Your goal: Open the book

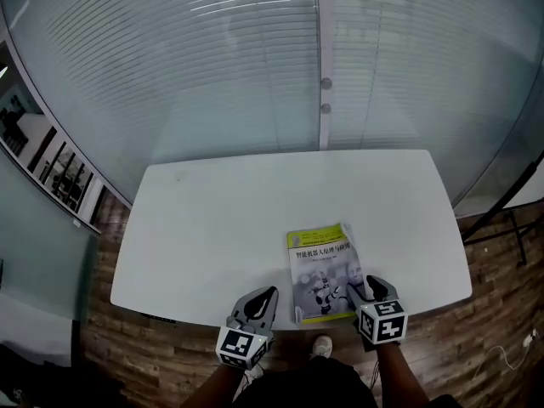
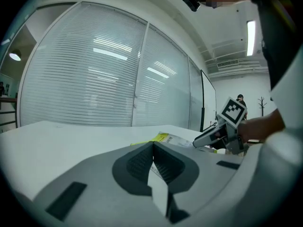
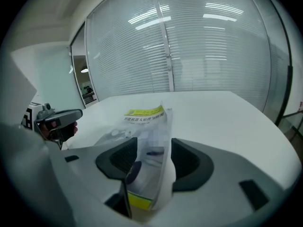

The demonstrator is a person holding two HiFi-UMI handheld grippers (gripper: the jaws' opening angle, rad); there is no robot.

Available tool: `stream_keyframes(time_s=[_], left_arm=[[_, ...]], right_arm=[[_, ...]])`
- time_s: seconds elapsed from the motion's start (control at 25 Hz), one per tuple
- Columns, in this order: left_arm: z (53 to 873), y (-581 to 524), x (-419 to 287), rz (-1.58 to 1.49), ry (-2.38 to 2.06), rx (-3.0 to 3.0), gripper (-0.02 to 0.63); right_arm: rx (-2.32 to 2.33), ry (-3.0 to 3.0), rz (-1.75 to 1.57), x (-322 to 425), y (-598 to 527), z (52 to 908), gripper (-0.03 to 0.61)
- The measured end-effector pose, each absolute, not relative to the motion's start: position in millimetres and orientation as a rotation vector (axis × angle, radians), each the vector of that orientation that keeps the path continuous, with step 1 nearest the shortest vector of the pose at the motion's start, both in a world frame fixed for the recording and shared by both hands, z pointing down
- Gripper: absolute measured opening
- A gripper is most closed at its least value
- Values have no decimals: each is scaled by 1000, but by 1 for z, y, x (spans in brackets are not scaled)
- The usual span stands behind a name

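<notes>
From the head view we see the left gripper [image 1: 265, 296] at the near edge of the white table [image 1: 212, 219], just left of the book [image 1: 321, 266]. Only its own view tells us its fingers are pressed together on nothing. The book lies cover up near that front edge, with the right gripper [image 1: 357, 289] at its near right corner. That gripper's view alone shows us its fingers standing wide apart, the book's edge between them.
</notes>
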State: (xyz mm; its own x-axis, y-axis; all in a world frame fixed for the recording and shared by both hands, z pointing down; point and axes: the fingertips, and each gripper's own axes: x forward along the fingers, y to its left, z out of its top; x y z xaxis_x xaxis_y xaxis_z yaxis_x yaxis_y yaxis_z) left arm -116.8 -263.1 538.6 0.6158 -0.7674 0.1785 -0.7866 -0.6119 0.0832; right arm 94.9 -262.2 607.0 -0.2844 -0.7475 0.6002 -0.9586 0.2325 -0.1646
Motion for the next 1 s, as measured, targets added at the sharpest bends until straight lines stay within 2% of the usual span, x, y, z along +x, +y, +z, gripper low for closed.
stream_keyframes(time_s=[0.84, 1.0], left_arm=[[545, -230, -127, 253, -1181, 2685, 11], [541, -228, -127, 279, -1188, 2738, 11]], right_arm=[[1352, -1949, 1038, 100, -231, 647, 195], [1422, -1964, 1029, 105, -233, 643, 164]])
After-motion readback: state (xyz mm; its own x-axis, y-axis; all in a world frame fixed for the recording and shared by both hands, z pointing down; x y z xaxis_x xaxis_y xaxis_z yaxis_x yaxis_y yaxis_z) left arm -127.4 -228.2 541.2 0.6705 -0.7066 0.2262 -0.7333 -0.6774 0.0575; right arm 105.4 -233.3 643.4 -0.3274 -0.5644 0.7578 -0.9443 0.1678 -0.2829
